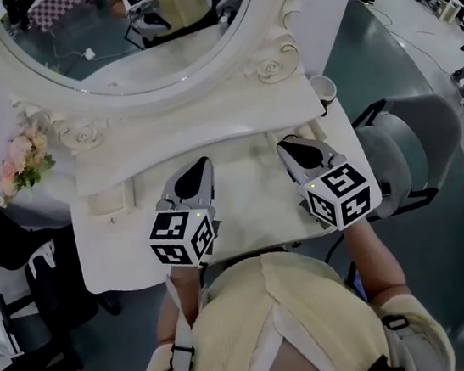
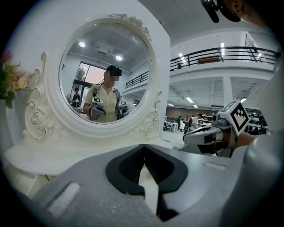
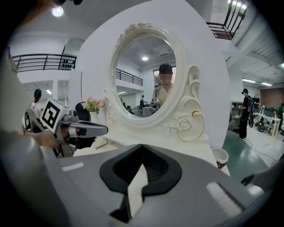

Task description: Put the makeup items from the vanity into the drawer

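Left claw (image 1: 203,165), right claw (image 1: 285,144) toward vanity (image 1: 249,188)

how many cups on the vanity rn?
1. A white cup sits at the back right corner of the vanity, beside the mirror frame. The left gripper and right gripper cover part of the top, so another could be hidden.

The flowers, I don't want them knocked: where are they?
In the head view, the flowers stand at the left, beside the carved mirror frame.
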Action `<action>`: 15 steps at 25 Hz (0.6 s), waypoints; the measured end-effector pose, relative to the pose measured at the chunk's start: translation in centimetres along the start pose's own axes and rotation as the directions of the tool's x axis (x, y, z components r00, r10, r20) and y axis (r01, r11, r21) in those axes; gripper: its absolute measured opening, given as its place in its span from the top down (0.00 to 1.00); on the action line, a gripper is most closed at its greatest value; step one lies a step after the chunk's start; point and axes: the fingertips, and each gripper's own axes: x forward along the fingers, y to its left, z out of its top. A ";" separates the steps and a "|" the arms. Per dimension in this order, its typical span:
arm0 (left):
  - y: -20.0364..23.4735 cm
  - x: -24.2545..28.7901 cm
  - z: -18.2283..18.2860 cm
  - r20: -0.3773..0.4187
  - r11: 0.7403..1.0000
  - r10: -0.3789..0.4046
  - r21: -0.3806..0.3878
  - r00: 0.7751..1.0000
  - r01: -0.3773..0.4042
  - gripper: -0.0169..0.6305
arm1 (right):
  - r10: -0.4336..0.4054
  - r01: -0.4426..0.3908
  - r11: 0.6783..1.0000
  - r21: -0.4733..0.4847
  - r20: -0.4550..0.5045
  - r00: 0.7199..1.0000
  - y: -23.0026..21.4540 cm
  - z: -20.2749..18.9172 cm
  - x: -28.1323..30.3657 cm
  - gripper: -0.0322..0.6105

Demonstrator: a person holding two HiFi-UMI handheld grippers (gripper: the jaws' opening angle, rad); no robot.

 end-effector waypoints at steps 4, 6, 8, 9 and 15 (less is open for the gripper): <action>0.2 -0.6 -0.4 0.000 1.000 0.008 -0.002 1.000 -0.008 0.97 | 0.024 -0.024 1.000 0.007 0.006 1.000 1.0 -0.3 0.0 0.95; 0.3 -0.9 -0.5 -0.001 1.000 0.016 -0.006 1.000 -0.016 0.97 | 0.032 -0.033 0.999 0.013 0.007 0.999 1.3 -0.5 0.0 0.95; 0.4 -1.1 -0.7 -0.002 1.000 0.023 -0.010 1.000 -0.023 0.97 | 0.037 -0.037 0.999 0.023 0.007 0.999 1.4 -0.6 0.0 0.95; 0.4 -1.2 -0.8 -0.003 1.000 0.026 -0.012 1.000 -0.026 0.97 | 0.037 -0.037 0.999 0.028 0.006 0.999 1.5 -0.7 0.0 0.95; 0.5 -1.5 -1.1 -0.010 0.999 0.029 -0.018 1.000 -0.029 0.97 | 0.040 -0.040 0.998 0.055 0.014 0.999 1.7 -0.8 -0.2 0.95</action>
